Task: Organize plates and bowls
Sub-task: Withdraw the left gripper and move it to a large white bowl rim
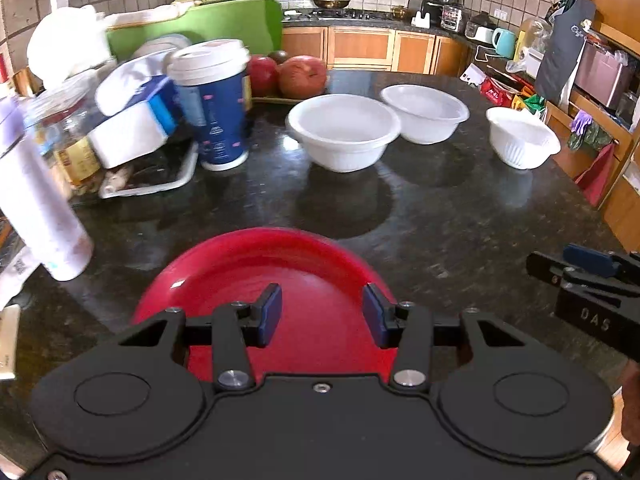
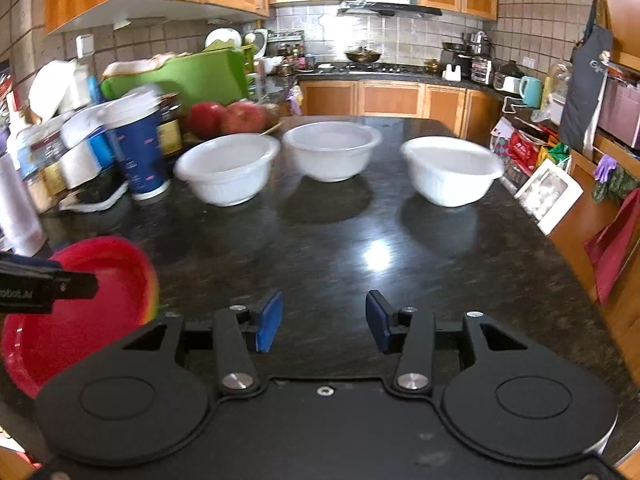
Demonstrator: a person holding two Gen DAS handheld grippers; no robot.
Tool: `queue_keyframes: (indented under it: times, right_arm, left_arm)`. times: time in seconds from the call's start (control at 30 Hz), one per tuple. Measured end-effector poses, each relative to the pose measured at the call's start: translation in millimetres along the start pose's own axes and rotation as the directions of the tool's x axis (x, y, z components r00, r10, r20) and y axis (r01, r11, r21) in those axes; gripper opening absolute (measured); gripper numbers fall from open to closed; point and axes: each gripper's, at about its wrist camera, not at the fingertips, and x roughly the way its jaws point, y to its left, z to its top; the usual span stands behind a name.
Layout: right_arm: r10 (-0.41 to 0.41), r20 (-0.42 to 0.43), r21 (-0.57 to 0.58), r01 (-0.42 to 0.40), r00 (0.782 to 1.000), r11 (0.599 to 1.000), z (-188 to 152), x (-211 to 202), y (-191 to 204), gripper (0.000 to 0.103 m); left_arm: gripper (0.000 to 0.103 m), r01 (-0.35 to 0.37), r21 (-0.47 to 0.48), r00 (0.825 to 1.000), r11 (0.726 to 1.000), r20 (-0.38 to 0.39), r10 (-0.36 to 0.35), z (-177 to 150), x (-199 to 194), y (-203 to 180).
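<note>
Under left gripper (image 1: 322, 312): red plate (image 1: 256, 264).

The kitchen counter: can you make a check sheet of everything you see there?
Surface: dark speckled counter, shiny.
Job's things: three white bowls in a row; red plate at the near edge.
Clutter: blue cup, tissue pack, apples.
Grippers: left gripper open over the plate; right gripper open, empty.
Cables: nothing seen.
Surroundings: wooden cabinets, stove behind.
</note>
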Motion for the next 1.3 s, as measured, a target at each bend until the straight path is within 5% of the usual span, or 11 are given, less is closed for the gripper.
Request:
queue_keyframes:
  times: [0.6,0.87,1.3]
  right_arm:
    - [-0.030,0.031,-0.001,0.030,0.999,1.000,68.2,24.3,-204.0,0.048]
    - [-0.006,0.108,-0.079,0.015,0.994,0.997,104.2,50.3,-226.2,0.047]
    - [0.141,0.054,-0.115,-0.134,0.989,0.984,127.4,112.3,-231.7,0.046]
  left_arm:
    - [0.053,-0.048,0.021,0.998,0.999,0.048,0.047,70.4,41.2,-133.6]
    - [0.053,-0.061,-0.045,0.996,0.997,0.068,0.064,98.1,63.3,-154.0]
    - [0.053,-0.093,-0.039,0.992,0.995,0.082,0.096,126.7,98.6,-187.8]
